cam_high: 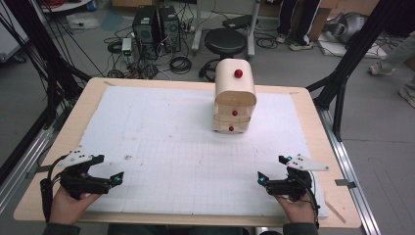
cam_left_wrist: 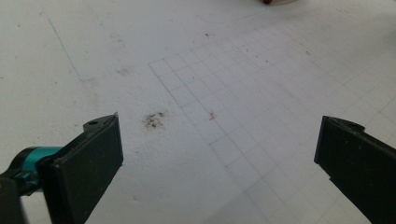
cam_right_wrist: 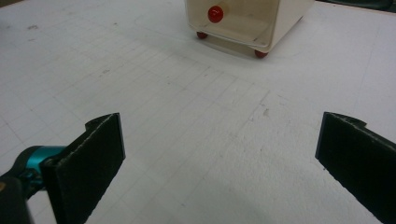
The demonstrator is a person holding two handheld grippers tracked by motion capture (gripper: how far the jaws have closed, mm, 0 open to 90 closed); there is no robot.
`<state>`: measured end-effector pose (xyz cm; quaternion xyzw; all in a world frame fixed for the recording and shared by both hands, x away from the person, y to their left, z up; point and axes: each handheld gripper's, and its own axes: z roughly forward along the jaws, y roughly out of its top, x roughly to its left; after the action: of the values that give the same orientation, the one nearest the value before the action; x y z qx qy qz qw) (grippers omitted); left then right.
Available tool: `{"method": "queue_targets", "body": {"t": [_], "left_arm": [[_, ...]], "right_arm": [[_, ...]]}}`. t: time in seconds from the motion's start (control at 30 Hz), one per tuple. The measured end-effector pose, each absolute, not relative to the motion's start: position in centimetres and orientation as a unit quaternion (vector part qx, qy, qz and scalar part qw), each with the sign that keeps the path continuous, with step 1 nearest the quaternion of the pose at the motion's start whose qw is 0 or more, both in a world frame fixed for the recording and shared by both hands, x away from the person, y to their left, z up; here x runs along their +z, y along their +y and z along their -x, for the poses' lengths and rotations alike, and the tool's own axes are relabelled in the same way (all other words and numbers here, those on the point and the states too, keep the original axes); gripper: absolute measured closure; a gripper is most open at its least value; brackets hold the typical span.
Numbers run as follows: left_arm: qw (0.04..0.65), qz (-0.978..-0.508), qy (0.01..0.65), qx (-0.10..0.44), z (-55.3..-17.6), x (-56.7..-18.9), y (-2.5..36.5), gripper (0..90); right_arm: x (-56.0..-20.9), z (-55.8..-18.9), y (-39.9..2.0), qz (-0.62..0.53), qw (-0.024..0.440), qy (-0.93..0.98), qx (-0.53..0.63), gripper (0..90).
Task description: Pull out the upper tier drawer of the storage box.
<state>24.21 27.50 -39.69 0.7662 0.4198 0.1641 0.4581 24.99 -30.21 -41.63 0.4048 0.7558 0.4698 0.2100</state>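
Observation:
A small cream wooden cabinet [cam_high: 235, 95] with red knobs stands at the far middle of the white gridded mat [cam_high: 186, 147]; its drawers look pushed in. The right gripper view shows the cabinet's bottom drawer [cam_right_wrist: 243, 21] and a red knob [cam_right_wrist: 215, 13] ahead. My left gripper [cam_high: 110, 171] rests near the front left of the mat, jaws wide apart with nothing between them. Near the front right my right gripper [cam_high: 274, 169] also stands open and empty. In the left gripper view the left gripper [cam_left_wrist: 219, 154] looks along bare mat with a dark smudge [cam_left_wrist: 154, 120].
The mat lies on a wooden table [cam_high: 78, 122]. Beyond the far edge on the floor are a black stool [cam_high: 225, 43], computer towers [cam_high: 156, 27] and tangled cables. Black frame legs [cam_high: 342, 73] stand at both sides. A person's legs [cam_high: 298, 24] are at the back.

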Motion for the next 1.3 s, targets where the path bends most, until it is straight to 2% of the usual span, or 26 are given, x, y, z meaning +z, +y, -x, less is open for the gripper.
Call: {"method": "queue_targets", "body": {"t": [0.8,1.3], "left_arm": [[0.461,-0.765,0.420,0.163,-24.7,-39.8,27.5,1.7],[0.462,-0.766,0.417,0.162,-24.4,-39.9,27.4,1.7]], "right_arm": [[-41.6,-25.1,-30.2,-0.400,0.212,0.756,0.472,0.6],[-40.4,-25.3,-28.3,-0.390,0.216,0.753,0.484,0.7]]}}
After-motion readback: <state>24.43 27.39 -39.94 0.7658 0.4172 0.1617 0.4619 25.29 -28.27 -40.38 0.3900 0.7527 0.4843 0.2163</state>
